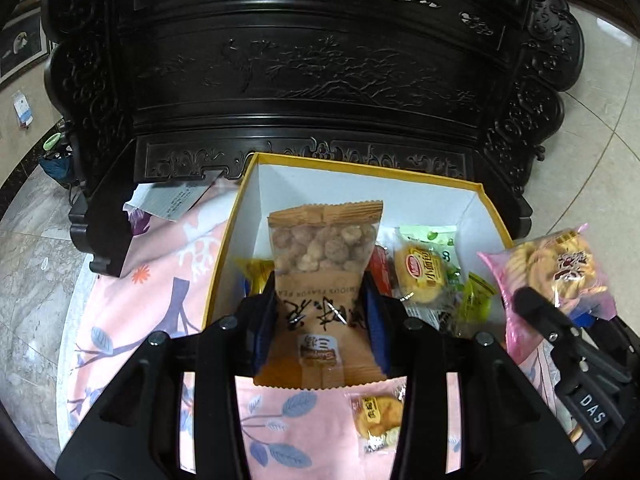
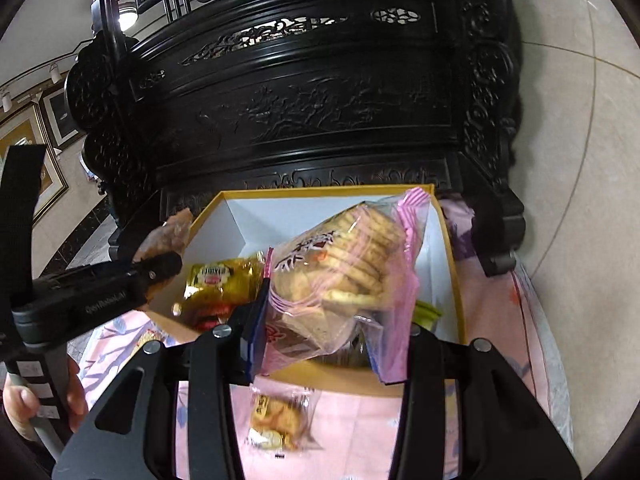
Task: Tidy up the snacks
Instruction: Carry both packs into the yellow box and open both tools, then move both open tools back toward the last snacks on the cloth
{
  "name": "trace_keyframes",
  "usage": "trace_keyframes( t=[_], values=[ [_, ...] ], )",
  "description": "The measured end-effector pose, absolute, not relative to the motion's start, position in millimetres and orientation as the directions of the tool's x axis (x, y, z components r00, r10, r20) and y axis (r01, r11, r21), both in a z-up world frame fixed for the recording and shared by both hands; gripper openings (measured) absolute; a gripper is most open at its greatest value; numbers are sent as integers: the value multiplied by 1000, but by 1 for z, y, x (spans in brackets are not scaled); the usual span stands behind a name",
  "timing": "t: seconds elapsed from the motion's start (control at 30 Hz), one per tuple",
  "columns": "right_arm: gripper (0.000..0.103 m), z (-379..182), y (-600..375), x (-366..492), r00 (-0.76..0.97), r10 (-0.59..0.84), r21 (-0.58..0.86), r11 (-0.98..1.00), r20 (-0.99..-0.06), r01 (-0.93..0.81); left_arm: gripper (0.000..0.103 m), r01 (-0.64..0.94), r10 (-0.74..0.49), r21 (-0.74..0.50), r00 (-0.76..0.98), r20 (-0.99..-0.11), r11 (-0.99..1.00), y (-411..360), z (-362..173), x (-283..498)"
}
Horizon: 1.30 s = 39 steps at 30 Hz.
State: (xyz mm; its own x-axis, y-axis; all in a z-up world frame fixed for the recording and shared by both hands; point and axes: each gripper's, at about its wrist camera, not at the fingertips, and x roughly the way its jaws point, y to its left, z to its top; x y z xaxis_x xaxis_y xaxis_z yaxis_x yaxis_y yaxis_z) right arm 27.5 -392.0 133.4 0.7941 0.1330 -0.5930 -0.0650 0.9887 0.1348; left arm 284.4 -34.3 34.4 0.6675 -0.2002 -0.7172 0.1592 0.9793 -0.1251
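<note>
My left gripper [image 1: 320, 312] is shut on a tan peanut packet [image 1: 322, 256] and holds it upright over the near edge of the yellow-rimmed white box [image 1: 360, 196]. My right gripper [image 2: 316, 320] is shut on a pink cookie bag [image 2: 344, 268], held over the same box [image 2: 452, 264]. The cookie bag also shows at the right of the left wrist view [image 1: 552, 272]. The box holds several small snacks, among them a yellow cake packet [image 1: 424, 276] and a gold packet [image 2: 216, 280]. A small biscuit packet [image 1: 376, 420] lies on the pink cloth before the box, and it also shows in the right wrist view [image 2: 276, 420].
A pink floral cloth [image 1: 160, 300] covers the surface under the box. A dark carved wooden cabinet [image 1: 320, 72] stands right behind the box. A folded paper [image 1: 168, 200] lies at the cloth's far left. Tiled floor [image 2: 580, 120] is at the right.
</note>
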Motion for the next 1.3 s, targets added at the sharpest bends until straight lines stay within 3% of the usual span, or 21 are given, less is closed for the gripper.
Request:
trace_keyframes(
  t=[0.3, 0.37, 0.4, 0.43, 0.77, 0.83, 0.9, 1.03, 1.3],
  values=[
    [44, 138, -392, 52, 799, 135, 170, 985, -586, -41, 41, 160, -202, -127, 685, -700, 979, -33, 43, 303],
    [56, 139, -395, 61, 802, 91, 160, 987, -590, 5, 64, 152, -206, -140, 687, -697, 978, -32, 47, 308],
    [74, 140, -396, 64, 804, 62, 142, 989, -592, 28, 90, 143, -203, -143, 687, -698, 979, -30, 49, 311],
    [76, 141, -396, 66, 805, 47, 128, 991, -591, 36, 94, 125, -198, -155, 699, -688, 980, -26, 52, 312],
    [77, 132, -384, 44, 772, 99, 128, 992, -627, -24, 94, 87, -204, -202, 704, -680, 975, 5, 55, 306],
    [82, 123, -374, 32, 755, 123, 121, 991, -645, -58, 94, 89, -187, -177, 710, -679, 980, 10, 53, 297],
    [92, 102, -360, 13, 724, 136, 98, 991, -676, -95, 94, 85, -169, -156, 716, -677, 984, 19, 49, 285],
    [92, 46, -335, -16, 632, 152, 88, 987, -760, -131, 94, 71, -119, -99, 721, -683, 993, 41, 27, 243],
    [92, -18, -317, 11, 560, 43, 18, 999, -828, -50, 94, -66, -21, -91, 683, -730, 994, 119, -39, 145]
  ],
)
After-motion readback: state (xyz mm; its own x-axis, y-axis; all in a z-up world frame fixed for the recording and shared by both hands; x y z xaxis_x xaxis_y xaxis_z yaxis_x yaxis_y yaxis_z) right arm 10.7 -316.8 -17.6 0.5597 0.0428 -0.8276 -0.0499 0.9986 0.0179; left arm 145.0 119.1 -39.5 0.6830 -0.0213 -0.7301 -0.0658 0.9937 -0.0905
